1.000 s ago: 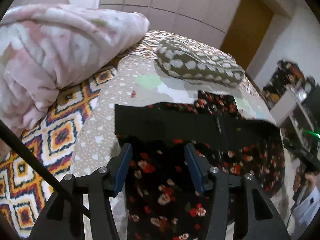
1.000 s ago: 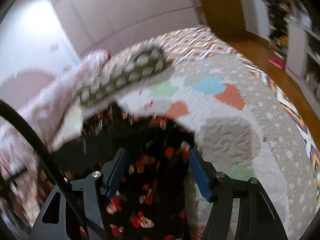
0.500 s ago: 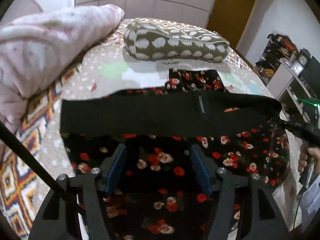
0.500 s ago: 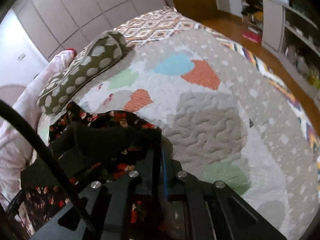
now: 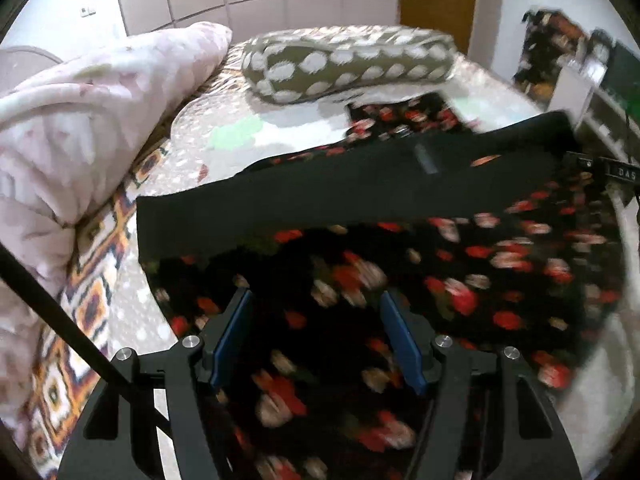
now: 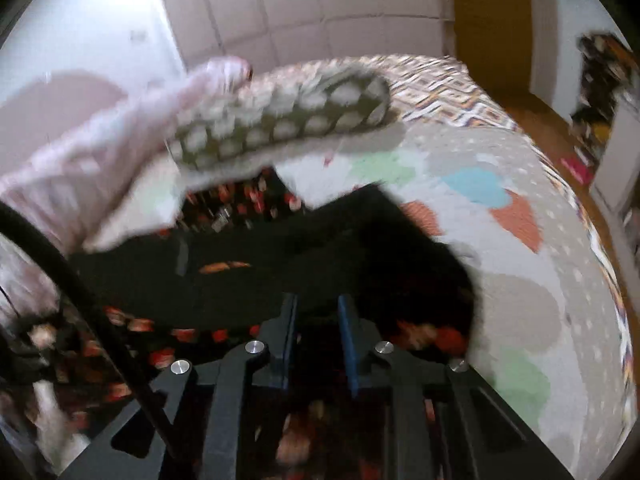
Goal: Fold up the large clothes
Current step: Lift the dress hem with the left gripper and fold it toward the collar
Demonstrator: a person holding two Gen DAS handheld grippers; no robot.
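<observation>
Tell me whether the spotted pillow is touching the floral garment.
Cannot tell. In the left wrist view the spotted pillow lies just beyond the floral garment on the bed, but blur hides any gap or contact; the right wrist view is equally smeared.

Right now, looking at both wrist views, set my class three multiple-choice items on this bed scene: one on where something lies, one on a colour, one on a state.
1. Where does the spotted cushion lie?
A. On the bed, beyond the floral garment
B. On the floor
C. On top of the garment's waistband

2. What colour is the garment's plain waistband?
A. White
B. Black
C. Yellow

3. How does the left gripper stand?
A. Clamped on the cushion
B. Shut tight on nothing
C. Open, its blue pads apart over the floral cloth

Answers:
1. A: the cushion rests on the quilt, farther from the camera than the garment.
2. B: a plain black band runs across above the red-flowered fabric.
3. C: a wide gap shows between the pads, with nothing pinched.
</observation>
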